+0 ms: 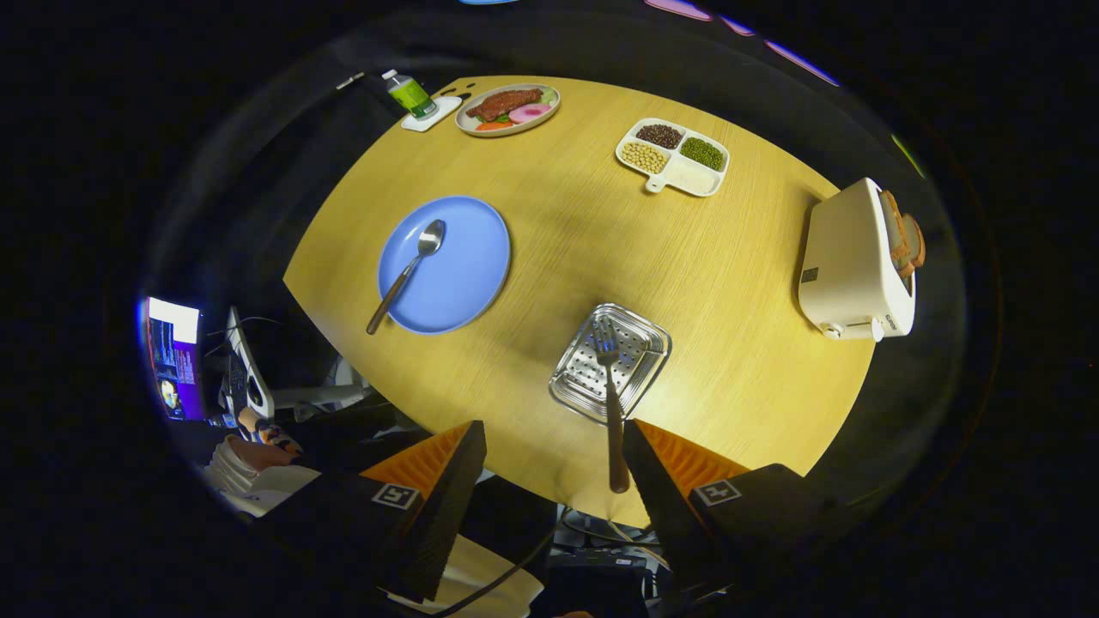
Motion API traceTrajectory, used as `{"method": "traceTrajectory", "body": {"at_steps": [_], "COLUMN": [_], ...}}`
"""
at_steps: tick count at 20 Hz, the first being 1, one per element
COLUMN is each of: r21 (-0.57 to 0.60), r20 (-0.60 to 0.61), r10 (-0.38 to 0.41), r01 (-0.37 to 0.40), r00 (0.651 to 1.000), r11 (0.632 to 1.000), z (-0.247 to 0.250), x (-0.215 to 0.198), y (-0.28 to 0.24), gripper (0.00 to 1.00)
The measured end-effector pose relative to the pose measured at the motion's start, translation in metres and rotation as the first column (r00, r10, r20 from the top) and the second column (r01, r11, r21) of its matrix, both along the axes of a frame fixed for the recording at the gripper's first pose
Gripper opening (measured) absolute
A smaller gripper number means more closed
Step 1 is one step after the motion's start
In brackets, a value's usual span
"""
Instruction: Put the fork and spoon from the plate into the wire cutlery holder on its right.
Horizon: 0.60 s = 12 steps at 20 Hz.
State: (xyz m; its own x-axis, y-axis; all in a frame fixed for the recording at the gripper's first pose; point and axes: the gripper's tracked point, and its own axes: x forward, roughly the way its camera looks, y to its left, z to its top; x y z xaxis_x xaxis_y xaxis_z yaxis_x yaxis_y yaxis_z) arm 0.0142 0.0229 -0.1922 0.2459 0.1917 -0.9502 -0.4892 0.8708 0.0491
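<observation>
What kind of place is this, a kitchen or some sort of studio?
Probably a staged booth, not a real kitchen: a wooden table laid with a toaster and food plate against dark cloth, a monitor alongside. The gripper is open, fork beside one finger.

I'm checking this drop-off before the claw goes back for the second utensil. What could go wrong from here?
1. The metal fork with the dark handle stands in the perforated metal cutlery holder, its handle beside one finger of the open claw; a sideways move may knock it out.
2. The silver spoon overhangs the round blue plate rim, so a grip there might tip it off.
</observation>
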Motion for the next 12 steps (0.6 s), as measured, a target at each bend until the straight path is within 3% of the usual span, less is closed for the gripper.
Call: {"method": "traceTrajectory", "body": {"at_steps": [6,12], "r21": [0.107,0.206], "r20": [0.119,0.203], "r10": [-0.052,-0.026], "r01": [0.04,-0.017], "r00": [0.992,0.979], "r11": [0.993,0.978], "z": [0.015,0.004], "x": [-0.049,-0.06], "y": [0.028,0.104], "gripper": [1.0,1.0]}}
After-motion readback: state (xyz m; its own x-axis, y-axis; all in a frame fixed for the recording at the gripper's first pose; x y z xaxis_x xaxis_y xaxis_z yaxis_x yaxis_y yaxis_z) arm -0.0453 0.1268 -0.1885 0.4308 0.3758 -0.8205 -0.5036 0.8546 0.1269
